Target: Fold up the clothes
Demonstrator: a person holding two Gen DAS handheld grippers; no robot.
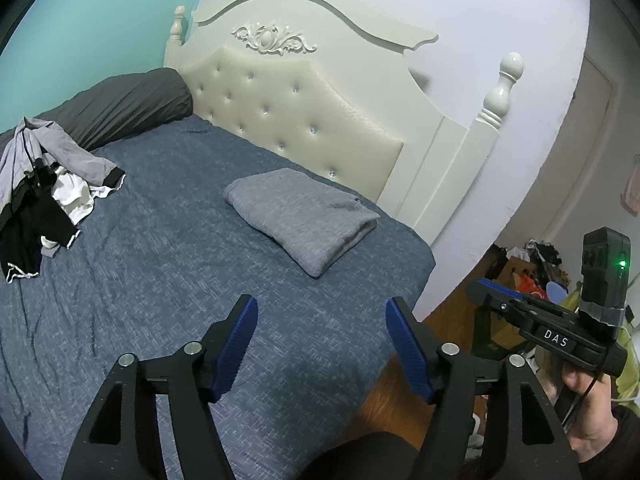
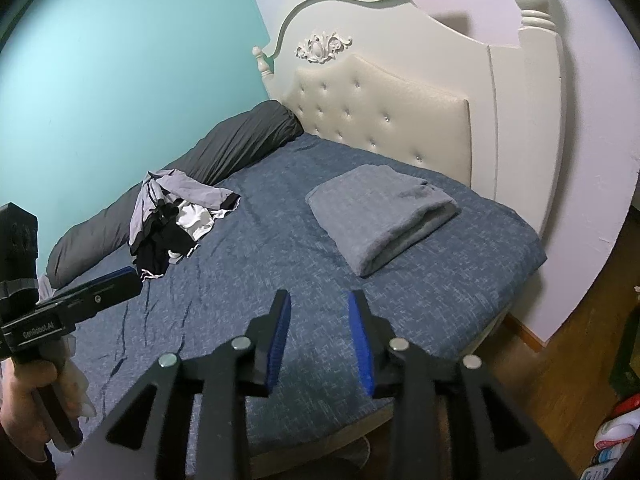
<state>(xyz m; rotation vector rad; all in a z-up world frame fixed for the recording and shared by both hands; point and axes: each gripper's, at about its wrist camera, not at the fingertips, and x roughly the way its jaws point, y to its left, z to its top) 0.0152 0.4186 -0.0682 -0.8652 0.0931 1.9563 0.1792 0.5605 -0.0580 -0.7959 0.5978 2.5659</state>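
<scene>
A folded grey garment (image 1: 308, 216) (image 2: 380, 216) lies on the blue bedspread (image 1: 160, 280) (image 2: 280, 272) near the headboard. A loose pile of grey, black and white clothes (image 1: 44, 192) (image 2: 180, 216) lies at the left of the bed beside a dark rolled duvet. My left gripper (image 1: 322, 308) hovers open above the bed's near corner, nothing between its blue pads. My right gripper (image 2: 319, 302) hangs above the bed's near edge with its pads apart and nothing in the gap. Each gripper shows in the other's view, held by a hand (image 1: 584, 400) (image 2: 28, 400).
A cream tufted headboard (image 1: 304, 92) (image 2: 384, 108) with posts stands behind the bed. The dark duvet roll (image 1: 128, 108) (image 2: 192, 164) runs along the teal wall. Wooden floor (image 2: 560, 360) lies to the right, with clutter (image 1: 532, 268) and shoes (image 2: 616, 428) on it.
</scene>
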